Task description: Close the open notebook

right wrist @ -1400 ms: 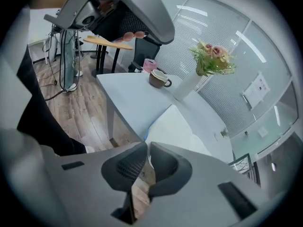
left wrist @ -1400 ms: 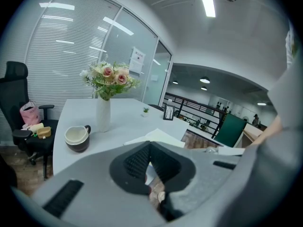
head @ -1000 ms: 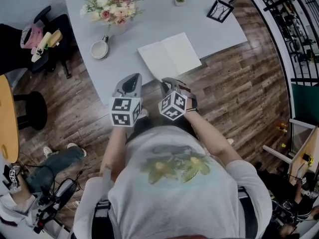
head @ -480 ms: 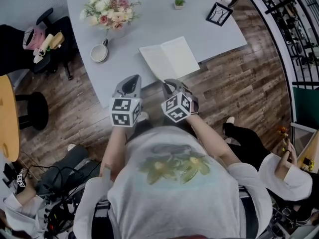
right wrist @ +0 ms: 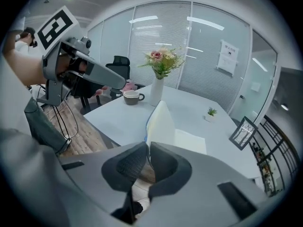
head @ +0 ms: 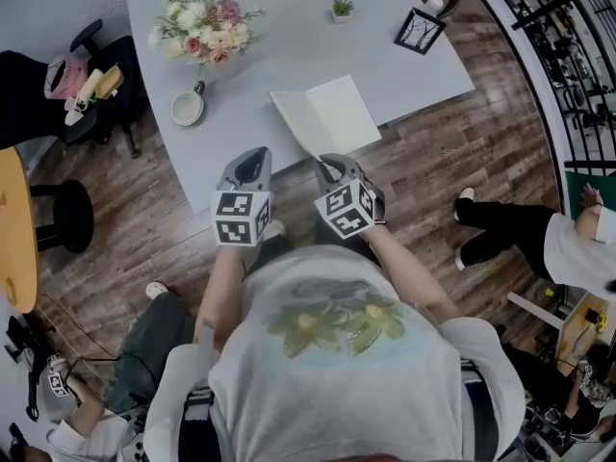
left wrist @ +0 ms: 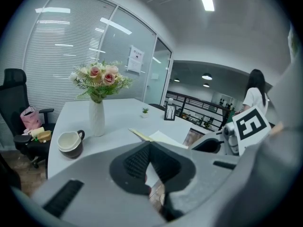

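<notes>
- The notebook (head: 332, 115) sits on the grey table (head: 260, 75), close to the table's lower edge, roughly centre-top of the head view.
- Its right page lies flat. Its left half is tipped up off the table and looks nearly upright in the right gripper view.
- The right claw (head: 330, 165) is pinched shut on the near edge of that raised half, right at the table's lower edge.
- The left claw (head: 252, 159) is closed with nothing in it, hanging just left of the right one and not touching the notebook.
- Further up the table there's a cup (head: 186, 109), a vase of flowers (head: 204, 27), a tiny potted plant (head: 342, 8) and a picture frame (head: 420, 27), all well apart from the notebook.
</notes>
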`<state>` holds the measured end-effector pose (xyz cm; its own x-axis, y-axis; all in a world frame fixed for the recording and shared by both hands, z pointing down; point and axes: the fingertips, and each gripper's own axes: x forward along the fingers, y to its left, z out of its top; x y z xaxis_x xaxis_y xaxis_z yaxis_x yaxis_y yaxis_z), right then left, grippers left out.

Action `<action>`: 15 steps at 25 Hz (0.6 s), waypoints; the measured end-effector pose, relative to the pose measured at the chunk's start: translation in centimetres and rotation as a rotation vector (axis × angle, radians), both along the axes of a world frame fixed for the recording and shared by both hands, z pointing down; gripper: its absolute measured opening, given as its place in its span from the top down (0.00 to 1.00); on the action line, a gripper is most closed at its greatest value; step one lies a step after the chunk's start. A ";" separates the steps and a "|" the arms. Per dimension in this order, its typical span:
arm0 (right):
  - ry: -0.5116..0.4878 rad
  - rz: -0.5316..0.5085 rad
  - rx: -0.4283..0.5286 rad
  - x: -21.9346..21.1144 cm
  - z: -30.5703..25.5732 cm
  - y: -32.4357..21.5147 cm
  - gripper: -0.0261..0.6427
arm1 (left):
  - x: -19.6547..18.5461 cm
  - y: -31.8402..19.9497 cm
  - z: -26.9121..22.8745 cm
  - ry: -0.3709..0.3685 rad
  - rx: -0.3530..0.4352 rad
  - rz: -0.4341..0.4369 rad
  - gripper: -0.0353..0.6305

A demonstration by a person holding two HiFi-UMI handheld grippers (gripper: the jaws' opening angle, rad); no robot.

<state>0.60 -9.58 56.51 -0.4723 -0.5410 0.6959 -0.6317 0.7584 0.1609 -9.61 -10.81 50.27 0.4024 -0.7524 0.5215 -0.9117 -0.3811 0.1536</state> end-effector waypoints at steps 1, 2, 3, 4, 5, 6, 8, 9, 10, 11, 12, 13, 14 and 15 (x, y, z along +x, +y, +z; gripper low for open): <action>-0.005 0.001 0.000 0.1 -0.1 0.0 0.90 | 0.1 0.0 0.0 0.000 0.001 0.000 0.94; -0.009 0.002 -0.001 0.2 -0.1 -0.1 0.90 | 0.2 -0.1 0.1 0.000 0.001 -0.001 0.94; -0.013 0.003 -0.002 0.2 -0.2 -0.2 0.90 | 0.2 -0.1 0.1 0.000 0.000 0.000 0.94; -0.015 0.004 -0.003 0.2 -0.3 -0.2 0.90 | 0.3 -0.2 0.1 -0.001 -0.001 0.000 0.94; -0.018 0.004 -0.004 0.3 -0.3 -0.3 0.90 | 0.4 -0.3 0.1 -0.001 -0.003 0.001 0.94; -0.020 0.005 -0.005 0.5 -0.4 -0.4 0.90 | 0.6 -0.4 0.1 -0.001 -0.004 0.001 0.94; -0.025 0.007 -0.004 0.8 -0.6 -0.6 0.90 | 0.8 -0.5 0.1 -0.001 -0.005 0.001 0.94; -0.028 0.009 -0.003 0.9 -0.6 -0.6 0.90 | 0.9 -0.5 0.2 -0.002 -0.005 0.000 0.94; -0.030 0.012 -0.003 1.0 -0.7 -0.6 0.90 | 0.8 -0.5 0.2 -0.002 -0.005 0.000 0.94; -0.032 0.016 -0.002 1.1 -0.7 -0.7 0.90 | 0.9 -0.5 0.3 -0.002 -0.004 0.000 0.94; -0.036 0.020 -0.001 1.2 -0.7 -0.7 0.90 | 0.9 -0.5 0.4 -0.002 -0.003 0.000 0.94; -0.041 0.025 -0.001 1.4 -0.8 -0.8 0.90 | 1.1 -0.5 0.4 -0.002 -0.002 0.000 0.94; -0.045 0.030 0.000 1.6 -0.8 -0.9 0.90 | 1.2 -0.5 0.4 -0.003 -0.002 0.000 0.94; -0.050 0.034 0.000 1.7 -0.9 -1.0 0.90 | 1.3 -0.6 0.4 -0.004 -0.002 0.001 0.94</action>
<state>2.34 -10.60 55.60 -0.4877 -0.5573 0.6719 -0.6641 0.7364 0.1288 -8.30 -11.38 50.67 0.4009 -0.7513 0.5243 -0.9120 -0.3816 0.1505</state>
